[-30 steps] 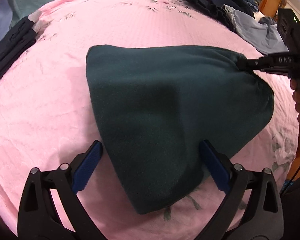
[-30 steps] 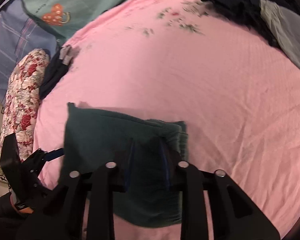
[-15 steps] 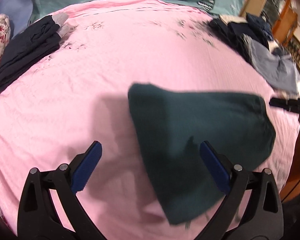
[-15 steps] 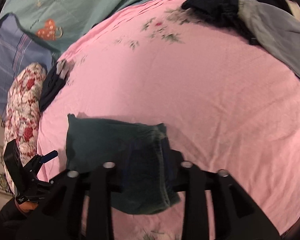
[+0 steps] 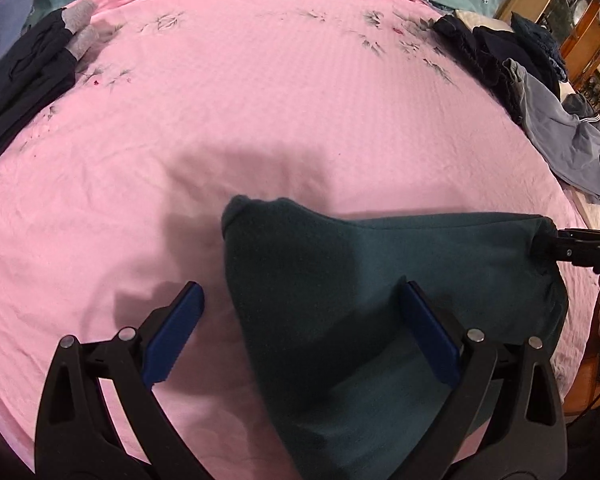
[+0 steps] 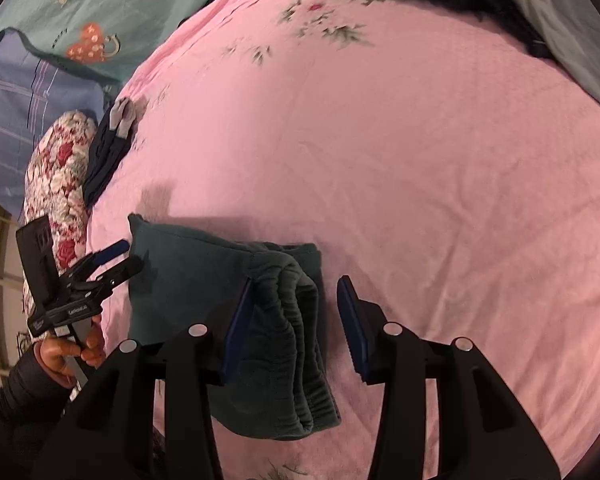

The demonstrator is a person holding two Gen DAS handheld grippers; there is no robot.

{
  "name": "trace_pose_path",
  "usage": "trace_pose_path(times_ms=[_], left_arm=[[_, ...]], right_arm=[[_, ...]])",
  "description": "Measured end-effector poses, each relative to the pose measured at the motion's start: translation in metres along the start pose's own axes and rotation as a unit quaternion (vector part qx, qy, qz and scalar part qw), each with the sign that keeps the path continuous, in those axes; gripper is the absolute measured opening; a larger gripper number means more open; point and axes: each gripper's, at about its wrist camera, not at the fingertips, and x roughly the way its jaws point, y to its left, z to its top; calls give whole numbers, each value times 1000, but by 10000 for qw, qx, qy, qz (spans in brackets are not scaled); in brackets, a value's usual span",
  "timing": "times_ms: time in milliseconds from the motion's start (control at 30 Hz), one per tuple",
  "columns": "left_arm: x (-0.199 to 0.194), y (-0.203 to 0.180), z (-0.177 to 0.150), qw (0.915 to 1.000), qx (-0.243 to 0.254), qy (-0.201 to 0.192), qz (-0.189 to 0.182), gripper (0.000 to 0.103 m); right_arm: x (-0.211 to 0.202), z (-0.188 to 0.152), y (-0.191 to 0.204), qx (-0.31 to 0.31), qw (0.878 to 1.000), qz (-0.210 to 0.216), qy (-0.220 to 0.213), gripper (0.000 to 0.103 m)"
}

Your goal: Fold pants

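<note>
Dark green pants (image 5: 380, 304) lie folded into a thick bundle on the pink bedspread (image 5: 260, 100). My left gripper (image 5: 300, 332) is open, its blue pads on either side of the bundle's left end, not pinching it. My right gripper (image 6: 296, 324) is open, its pads straddling the ribbed waistband end (image 6: 296, 320) of the pants (image 6: 188, 280). In the left wrist view the right gripper's fingertips (image 5: 556, 240) touch the bundle's far right corner. In the right wrist view the left gripper (image 6: 116, 260) sits at the bundle's left edge.
A folded dark garment with grey cuffs (image 5: 28, 72) lies at the far left of the bed. A pile of dark and grey clothes (image 5: 540, 92) lies at the far right. A floral pillow (image 6: 56, 184) and teal bedding (image 6: 100, 8) lie beyond the bedspread.
The right gripper was shut on the waistband end and has opened. The pants bundle has come down onto the bed and sits nearer the front. The left gripper stays open.
</note>
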Motion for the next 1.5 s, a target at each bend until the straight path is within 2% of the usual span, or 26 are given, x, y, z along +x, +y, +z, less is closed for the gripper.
trace_pose_path(times_ms=[100, 167, 200, 267, 300, 433, 633, 933, 1100, 1167, 1233, 1267, 1333, 1400, 1433, 1467, 1500], left_arm=[[2, -6, 1, 10000, 90, 9, 19, 95], [2, -11, 0, 9997, 238, -34, 26, 85], [0, -13, -1, 9995, 311, -72, -7, 76], [-2, -16, -2, 9992, 361, -143, -2, 68], [-4, -15, -3, 9992, 356, -187, -3, 60], [-12, -11, -3, 9990, 303, -306, -106, 28], [-29, -13, -4, 9976, 374, -564, -113, 19], [-50, 10, 26, 9956, 122, -928, -77, 17], [-37, 20, 30, 9981, 169, -555, -229, 18], [-32, 23, 24, 9984, 186, -454, -268, 28], [-27, 27, 20, 9990, 36, -427, -155, 70], [-25, 30, 18, 9990, -58, -420, -104, 76], [-24, 35, 14, 9992, -157, -369, -84, 77], [-29, 40, 6, 9991, -253, -317, -92, 77], [-32, 44, 0, 9988, -353, -260, -195, 78], [-34, 45, -6, 9984, -421, -181, -325, 78], [-33, 46, -14, 9978, -464, -52, -466, 78]], right_arm=[[11, 5, 5, -204, 9996, -40, 189, 45], [21, 6, 10, -313, 9989, -51, 334, 45], [24, 7, 11, -342, 9986, -98, 384, 45], [28, 6, 18, -484, 9979, -226, 371, 46], [28, 6, 19, -527, 9976, -258, 365, 46], [25, 4, 24, -731, 9963, -323, 307, 29], [11, 3, 36, -900, 9955, -286, 69, 22], [-16, 30, 74, -1577, 9861, -303, -428, 20], [-6, 62, 87, -1730, 9833, -283, -500, 18], [7, 72, 85, -1550, 9874, -280, -129, 18], [10, 72, 82, -1499, 9885, -211, 54, 18], [8, 69, 81, -1505, 9884, -138, 113, 18], [1, 63, 76, -1333, 9909, -68, 168, 18], [-5, 59, 70, -1168, 9929, -228, 44, 21], [-6, 57, 65, -1095, 9933, -371, 0, 29], [-8, 54, 55, -937, 9932, -695, -39, 44], [-10, 51, 48, -800, 9934, -826, -53, 48]])
